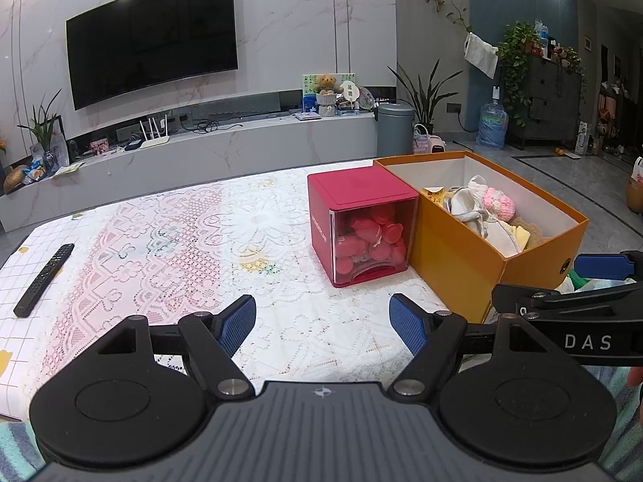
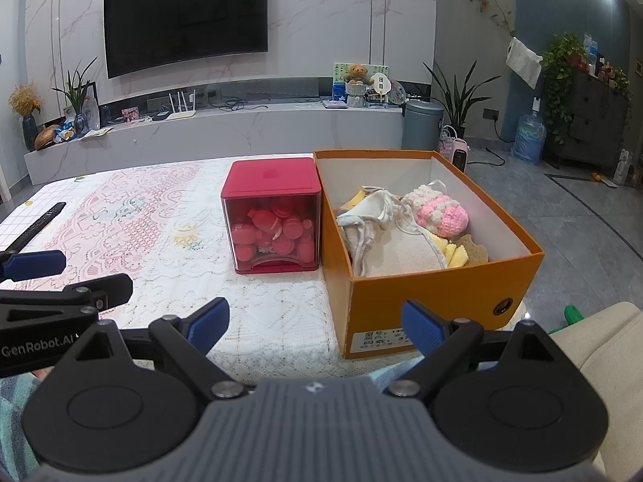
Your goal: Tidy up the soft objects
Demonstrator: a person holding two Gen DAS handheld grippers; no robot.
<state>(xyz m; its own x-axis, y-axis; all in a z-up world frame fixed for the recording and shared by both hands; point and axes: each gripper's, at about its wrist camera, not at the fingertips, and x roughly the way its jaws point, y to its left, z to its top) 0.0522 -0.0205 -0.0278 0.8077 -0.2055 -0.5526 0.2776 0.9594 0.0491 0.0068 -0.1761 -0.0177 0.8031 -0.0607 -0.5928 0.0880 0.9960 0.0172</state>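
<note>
Worktop (image 2: pixel 168 209): lace cloth over it, carries both boxes.
Orange box (image 2: pixel 426 293): open-topped, right part of the worktop, holds the soft things.
Red box (image 2: pixel 273 217): touching the orange box's left wall.
Cream cloth (image 2: pixel 394 245): bunched inside the orange box.
Pink knit ball (image 2: pixel 442 217): on the cloth pile.
Left tongs (image 1: pixel 322 323): spread apart, empty.
Right tongs (image 2: pixel 315 321): spread apart, empty.

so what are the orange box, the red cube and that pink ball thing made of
Orange box: looks like matte cardboard, with thin folded walls and a white inside.
Red cube: probably hard plastic, glossy, with a see-through front.
Pink ball: seemingly crocheted yarn, with bumpy pink and white stitches.
</note>
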